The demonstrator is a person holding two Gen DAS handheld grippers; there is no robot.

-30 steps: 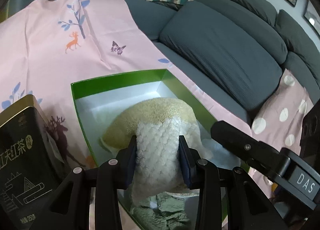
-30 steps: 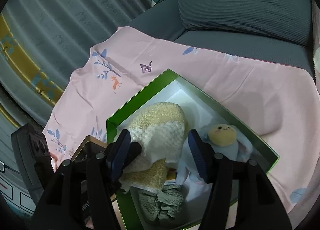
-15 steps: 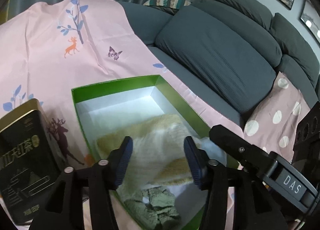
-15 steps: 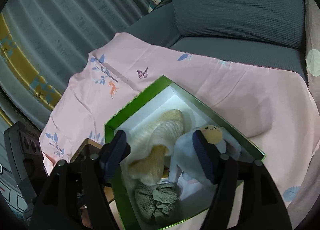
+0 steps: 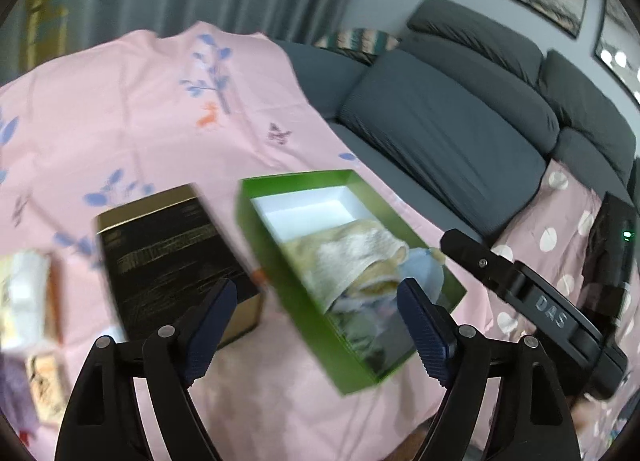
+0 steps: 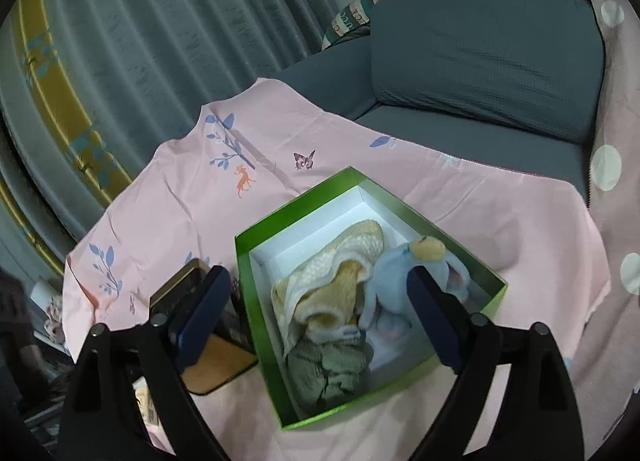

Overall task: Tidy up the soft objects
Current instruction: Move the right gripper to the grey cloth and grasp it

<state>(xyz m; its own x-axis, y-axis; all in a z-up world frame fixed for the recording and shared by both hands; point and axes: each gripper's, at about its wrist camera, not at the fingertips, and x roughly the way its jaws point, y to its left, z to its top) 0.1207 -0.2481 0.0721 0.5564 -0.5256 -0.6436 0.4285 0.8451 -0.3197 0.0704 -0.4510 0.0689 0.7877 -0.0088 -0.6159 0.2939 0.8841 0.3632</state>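
- Your left gripper (image 5: 316, 325) has just been spreading its jaws; they now stand wide apart with nothing between the pads, above the pink printed sheet (image 5: 140, 113).
- Your right gripper (image 6: 320, 317) has likewise just been opening; its jaws are wide and grip nothing, hanging over the green box (image 6: 256, 301).
- The soft things all lie inside that box, at its near end: a cream and yellow towel (image 6: 340, 281), a light blue plush toy (image 6: 400, 281) just beside it, and a grey-green cloth (image 6: 328, 373) nearest you.
- The towel drapes over part of the plush, and your right gripper's far finger covers the toy's side, so you cannot see its whole shape.
- The far end of the box shows bare white floor.
- From the left wrist the box (image 5: 308, 301) and its contents are smeared by blur; the plush (image 5: 420, 273) shows only as a blue patch.
- A black and gold tin (image 5: 168, 257) lies on the sheet just beside the box; its print is unreadable.
- At the left edge, blurred, cut-off boxes (image 5: 28, 301) cannot be identified.
- Your right gripper's black body (image 5: 540, 309) crosses the left view's right side.
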